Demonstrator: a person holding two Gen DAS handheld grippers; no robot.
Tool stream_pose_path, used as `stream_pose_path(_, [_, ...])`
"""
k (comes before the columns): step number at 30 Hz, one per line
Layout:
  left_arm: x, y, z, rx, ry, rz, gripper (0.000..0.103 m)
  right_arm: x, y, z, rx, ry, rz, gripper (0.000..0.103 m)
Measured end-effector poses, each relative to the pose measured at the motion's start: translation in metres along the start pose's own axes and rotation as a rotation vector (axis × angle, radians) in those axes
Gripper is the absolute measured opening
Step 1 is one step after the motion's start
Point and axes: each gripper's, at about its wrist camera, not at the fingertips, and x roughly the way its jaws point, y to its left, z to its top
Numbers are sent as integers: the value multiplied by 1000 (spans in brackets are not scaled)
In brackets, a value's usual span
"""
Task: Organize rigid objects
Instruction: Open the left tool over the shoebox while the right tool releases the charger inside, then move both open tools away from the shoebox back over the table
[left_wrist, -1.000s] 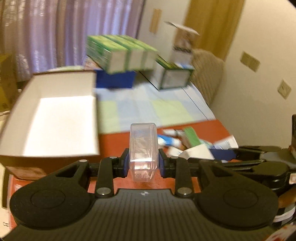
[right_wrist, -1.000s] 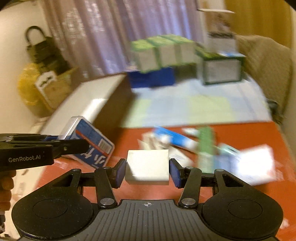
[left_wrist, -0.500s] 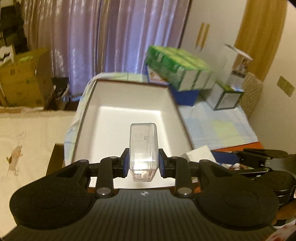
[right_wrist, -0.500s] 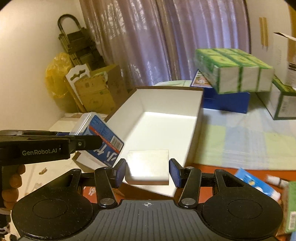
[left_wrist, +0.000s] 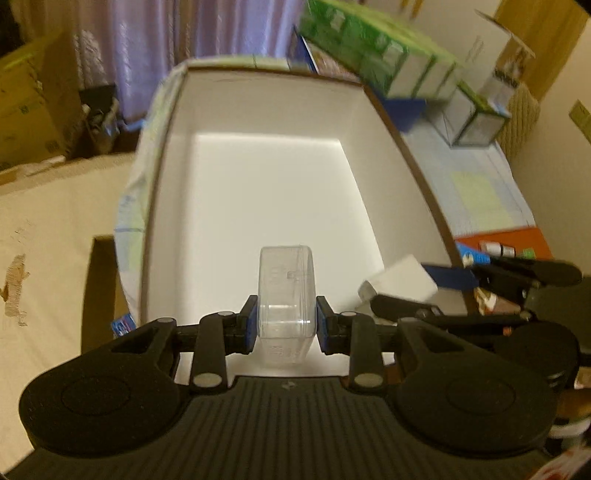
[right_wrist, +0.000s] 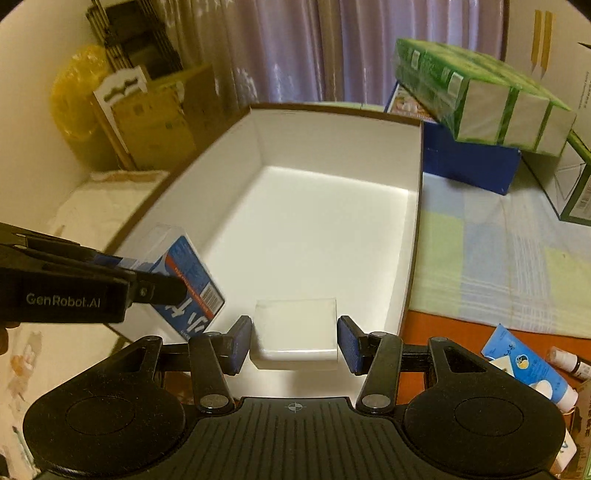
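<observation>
White tray (right_wrist: 413, 229) beneath two loaded claws

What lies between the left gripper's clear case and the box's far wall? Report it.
Nothing: bare floor of the white box, per left wrist view.

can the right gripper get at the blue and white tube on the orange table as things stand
Probably not yet. The right gripper already has a flat white block between its fingers and hangs over the big white-lined cardboard box. The blue and white tube lies unobstructed to its right, but the block must go first.
</observation>
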Motion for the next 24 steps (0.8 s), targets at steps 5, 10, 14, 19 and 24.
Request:
stream_pose_path(5, [7,2,5,29,18,-6,39,5,0,4,-9,-10,-13,47])
stream_pose_path(10, [6,2,8,45,4,5,40,0,0,8,-2,-15,-12,48])
stream_pose_path(14, [1,0,6,67,-6,-2,40,-8,-2,5,10,-13,-9,48])
stream_pose_path(19, [-1,-4,3,72,-8,-12,40,-16,-2,1,30,-15,-1,48])
stream_pose_path(24, [-6,-7,2,72,-17,-19,40,-21,-1,-1,37,-21,2,48])
